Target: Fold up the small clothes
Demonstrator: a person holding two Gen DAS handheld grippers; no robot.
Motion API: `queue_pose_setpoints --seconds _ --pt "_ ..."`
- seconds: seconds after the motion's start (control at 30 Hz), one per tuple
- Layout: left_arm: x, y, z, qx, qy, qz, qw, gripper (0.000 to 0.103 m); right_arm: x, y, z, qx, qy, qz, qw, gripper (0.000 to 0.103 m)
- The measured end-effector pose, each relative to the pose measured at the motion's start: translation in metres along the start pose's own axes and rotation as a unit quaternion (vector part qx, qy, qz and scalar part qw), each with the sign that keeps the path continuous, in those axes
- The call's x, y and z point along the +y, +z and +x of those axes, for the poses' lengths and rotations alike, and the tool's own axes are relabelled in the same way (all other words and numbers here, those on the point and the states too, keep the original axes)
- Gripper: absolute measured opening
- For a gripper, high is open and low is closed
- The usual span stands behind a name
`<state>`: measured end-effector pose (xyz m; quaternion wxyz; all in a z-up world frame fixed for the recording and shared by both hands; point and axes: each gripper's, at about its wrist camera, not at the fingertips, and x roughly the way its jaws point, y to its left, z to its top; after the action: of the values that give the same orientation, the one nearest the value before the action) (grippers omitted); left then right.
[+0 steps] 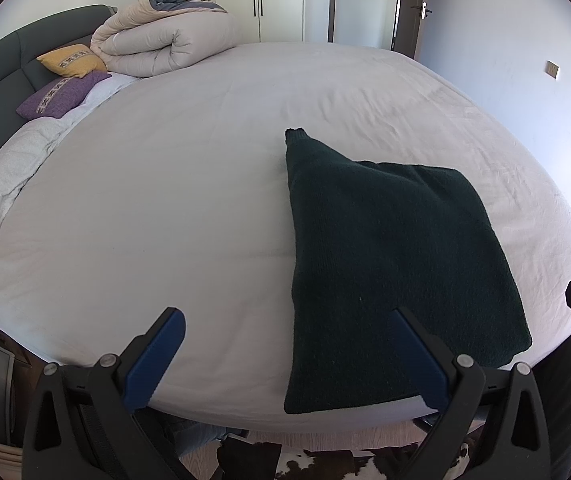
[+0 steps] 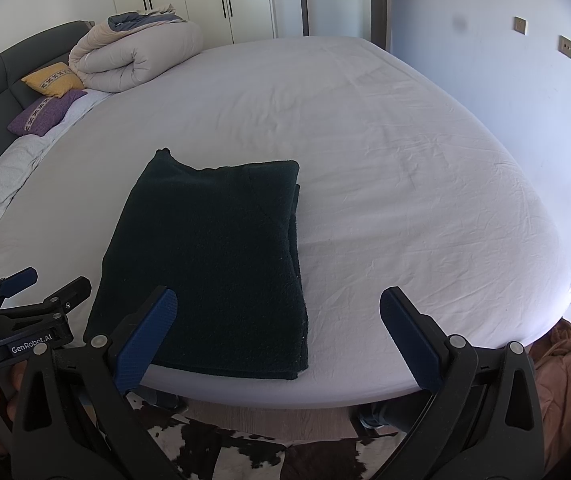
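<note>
A dark green knit sweater (image 2: 213, 264) lies folded into a thick rectangle near the front edge of the bed (image 2: 385, 160), at lower centre of the right wrist frame and lower right of the left wrist frame. It looks soft, limp and fairly light, its fuzzy knit likely to grip the blue pads rather than slide; the stacked layers may shift if you lift one alone. You would do best to pinch through all the layers at the near corners. One narrow end pokes out at its far left corner, and layered edges show along its right side. Your left gripper (image 1: 289, 350) and right gripper (image 2: 277, 330) are both spread wide and empty, poised over the near hem.
</note>
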<state>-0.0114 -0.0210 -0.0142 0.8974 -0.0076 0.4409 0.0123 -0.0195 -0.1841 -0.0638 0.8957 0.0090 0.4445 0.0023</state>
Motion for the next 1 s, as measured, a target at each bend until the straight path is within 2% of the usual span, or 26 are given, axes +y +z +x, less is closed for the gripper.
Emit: queue_pose_setpoints --seconds 1.0 --pt "0.0005 -0.0015 0.0019 0.006 0.0 0.005 1.0 0.103 -0.0013 -0.004 0.0002 0.003 0.0 -0.002 1.0 0.103"
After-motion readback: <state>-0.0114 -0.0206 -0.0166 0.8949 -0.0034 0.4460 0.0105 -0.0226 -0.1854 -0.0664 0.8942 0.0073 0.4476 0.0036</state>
